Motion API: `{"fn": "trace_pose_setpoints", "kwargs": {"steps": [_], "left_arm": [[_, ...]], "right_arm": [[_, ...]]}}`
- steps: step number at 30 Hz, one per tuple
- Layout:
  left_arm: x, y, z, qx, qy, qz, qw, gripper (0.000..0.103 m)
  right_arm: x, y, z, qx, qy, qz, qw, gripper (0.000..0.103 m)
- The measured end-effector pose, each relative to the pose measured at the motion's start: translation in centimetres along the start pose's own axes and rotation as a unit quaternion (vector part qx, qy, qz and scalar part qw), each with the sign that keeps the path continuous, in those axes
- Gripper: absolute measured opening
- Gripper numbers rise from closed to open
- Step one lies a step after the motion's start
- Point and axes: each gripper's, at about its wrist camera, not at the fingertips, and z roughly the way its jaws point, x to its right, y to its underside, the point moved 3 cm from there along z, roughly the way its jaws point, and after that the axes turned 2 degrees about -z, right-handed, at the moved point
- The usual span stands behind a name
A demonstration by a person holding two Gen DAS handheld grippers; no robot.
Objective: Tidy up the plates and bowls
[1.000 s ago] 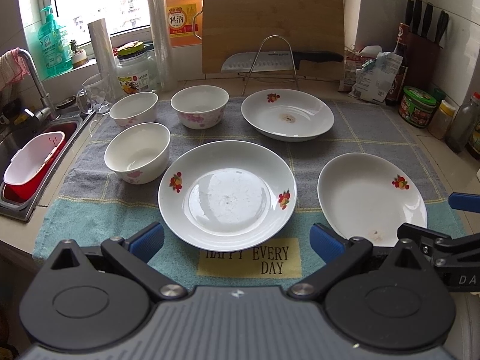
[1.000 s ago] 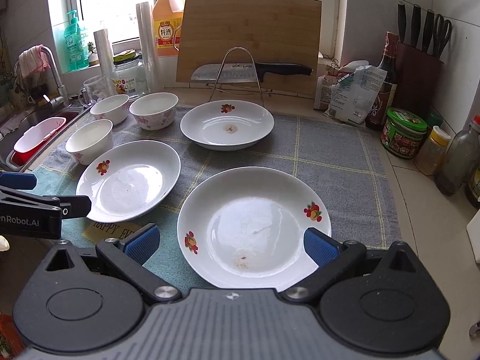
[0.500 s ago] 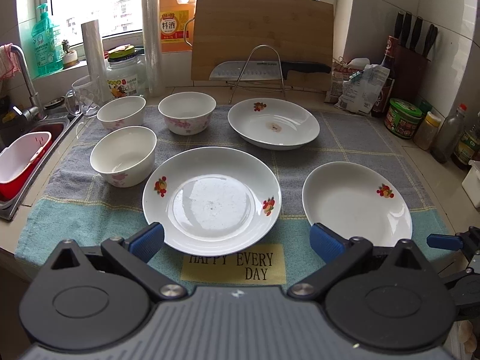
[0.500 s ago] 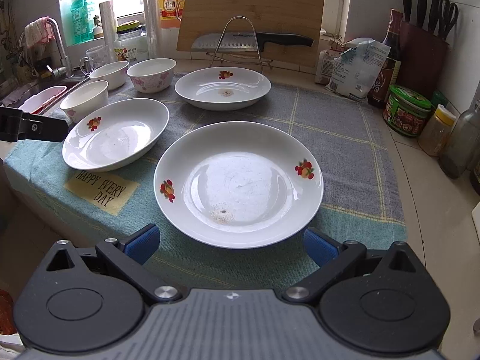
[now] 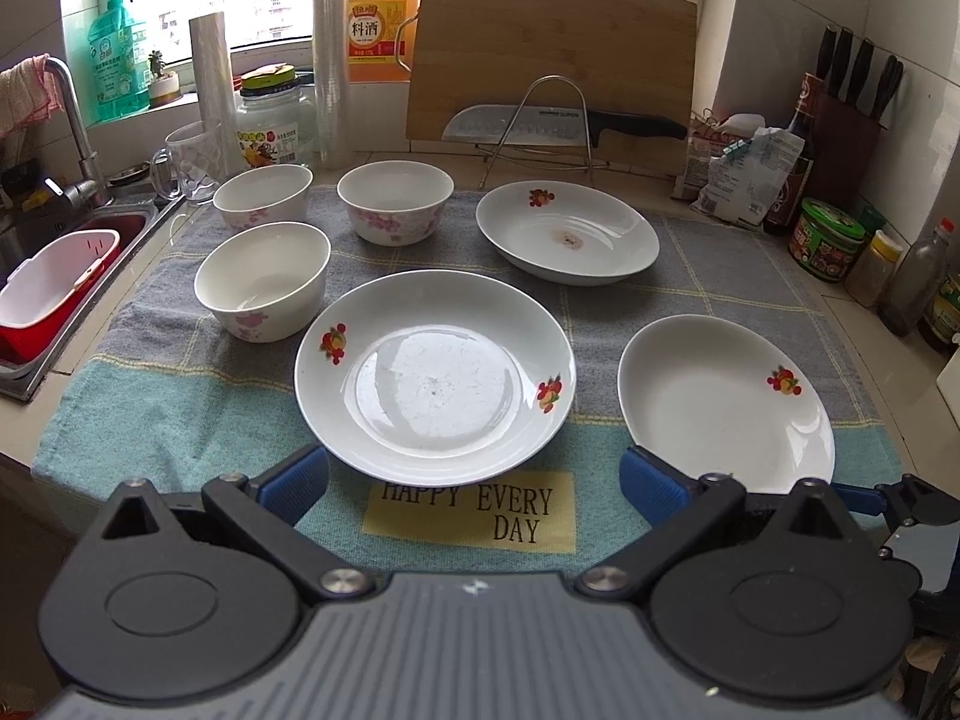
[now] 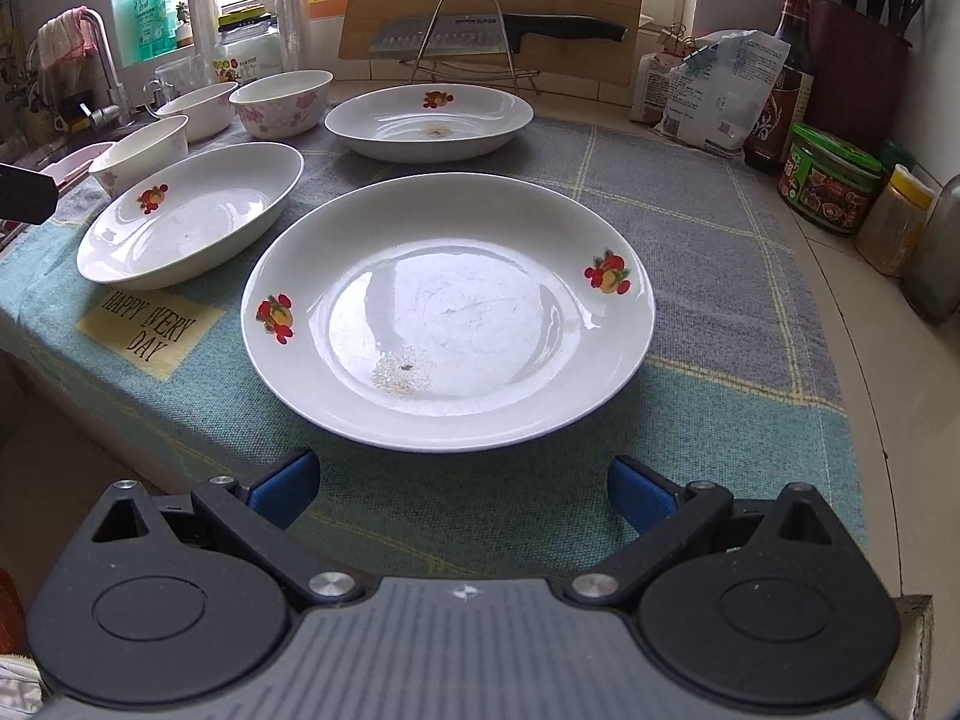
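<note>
a home kitchen. a steel sink [image 5: 90,234] with a tap [image 5: 69,120] sits at the left of a tiled worktop [image 6: 864,360]. on the window sill stand a soap bottle [image 5: 117,54] and a big jug [image 5: 375,12], cooking wine by its label, probably. a chopping board [image 5: 552,54] leans on the wall behind a cleaver [image 5: 558,123] in a wire rack. a knife block [image 5: 852,114], sauce bottles [image 5: 795,150] and jars [image 5: 831,237] line the right. plates [image 5: 435,375] and bowls [image 5: 264,279] lie on a towel [image 5: 168,414].

Three plates [image 5: 435,375], three bowls [image 5: 264,279], apparently unstacked.
</note>
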Motion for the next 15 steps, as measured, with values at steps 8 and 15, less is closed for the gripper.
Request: {"fn": "trace_pose_setpoints", "kwargs": {"steps": [8, 15], "left_arm": [[0.1, 0.2, 0.0, -0.003, -0.017, -0.016, 0.9997, 0.102], [0.8, -0.2, 0.6, -0.004, -0.009, -0.018, 0.9998, 0.102]], "right_arm": [[0.2, -0.8, 1.5, 0.01, -0.014, -0.032, 0.999, 0.103], [0.7, -0.6, 1.6, 0.032, -0.045, -0.06, 0.997, 0.103]]}}
